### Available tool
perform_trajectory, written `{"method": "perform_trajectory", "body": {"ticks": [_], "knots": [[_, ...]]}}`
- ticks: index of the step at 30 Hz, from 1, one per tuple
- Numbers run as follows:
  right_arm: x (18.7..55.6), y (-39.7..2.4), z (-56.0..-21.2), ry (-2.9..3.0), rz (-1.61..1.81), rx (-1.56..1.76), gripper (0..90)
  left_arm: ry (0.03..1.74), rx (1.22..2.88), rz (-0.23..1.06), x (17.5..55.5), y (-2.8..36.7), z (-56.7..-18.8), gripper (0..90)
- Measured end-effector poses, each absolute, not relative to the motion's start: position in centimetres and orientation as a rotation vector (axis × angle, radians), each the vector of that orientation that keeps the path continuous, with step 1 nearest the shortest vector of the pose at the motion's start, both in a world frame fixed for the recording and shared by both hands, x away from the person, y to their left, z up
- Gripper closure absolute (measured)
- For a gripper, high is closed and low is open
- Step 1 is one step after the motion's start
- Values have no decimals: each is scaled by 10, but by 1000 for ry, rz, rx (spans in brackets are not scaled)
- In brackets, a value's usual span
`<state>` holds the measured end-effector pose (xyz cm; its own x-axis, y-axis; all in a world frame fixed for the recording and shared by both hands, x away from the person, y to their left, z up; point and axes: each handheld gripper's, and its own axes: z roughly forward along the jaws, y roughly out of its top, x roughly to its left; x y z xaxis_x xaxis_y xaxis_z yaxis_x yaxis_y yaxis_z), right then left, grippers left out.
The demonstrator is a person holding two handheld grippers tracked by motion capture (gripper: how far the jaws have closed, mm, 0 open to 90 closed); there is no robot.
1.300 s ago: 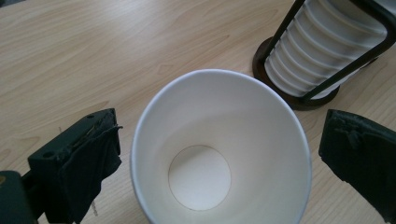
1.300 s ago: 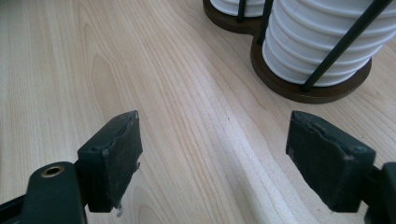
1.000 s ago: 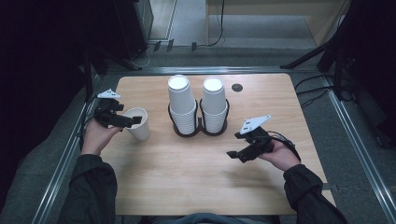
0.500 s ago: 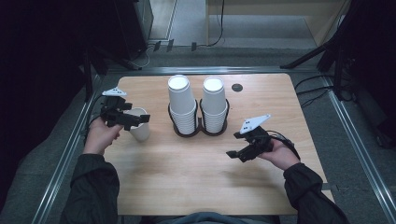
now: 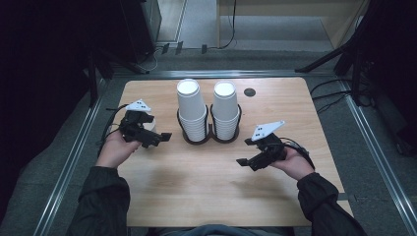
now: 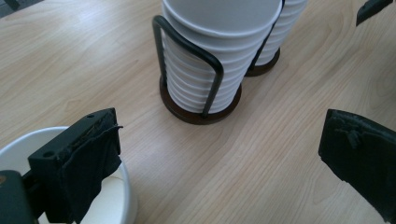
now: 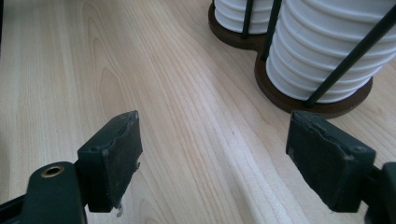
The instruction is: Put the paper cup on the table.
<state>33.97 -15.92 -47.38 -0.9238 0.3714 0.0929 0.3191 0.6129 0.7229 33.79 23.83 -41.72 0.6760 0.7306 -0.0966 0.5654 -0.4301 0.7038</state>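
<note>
From my remote station I record the left gripper (image 5: pixel 158 138) with its fingers (image 6: pixel 79 163) set wide apart and nothing clamped between them. The single loose paper cup (image 6: pixel 112 200) sits directly under the gripper's left finger in the left gripper view; the finger overlaps the cup's rim and open mouth, but I cannot tell whether the pad actually touches it. The other finger stands well clear of the cup over bare surface (image 5: pixel 206 187). In the high view the cup (image 5: pixel 150 125) is mostly hidden behind that gripper.

Ahead of the left fingers stands the black wire holder (image 6: pixel 205 65) on its dark round bases, carrying two stacks of white cups (image 5: pixel 191 110), side by side and touching the rails. The nearer stack (image 6: pixel 210 56) lies just beyond the gap of the left fingers.

The right gripper (image 5: pixel 251 161) also has its fingers (image 7: pixel 114 154) wide apart, holding nothing and touching nothing; plain wood shows between them. The holder's base (image 7: pixel 299 100) lies ahead and to the right of its finger gap, near but apart.

Count: two grippers, one loose cup, two cup stacks, one double holder, and one small dark disc (image 5: pixel 250 92) at the far edge of the surface, well away from both sets of fingers.
</note>
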Motion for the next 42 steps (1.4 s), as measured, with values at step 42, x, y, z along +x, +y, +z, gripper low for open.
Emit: {"method": "perform_trajectory", "body": {"ticks": [42], "knots": [[334,-152,-470,2760,1194,580,189,817,2279,198,312,138,-491,0]]}}
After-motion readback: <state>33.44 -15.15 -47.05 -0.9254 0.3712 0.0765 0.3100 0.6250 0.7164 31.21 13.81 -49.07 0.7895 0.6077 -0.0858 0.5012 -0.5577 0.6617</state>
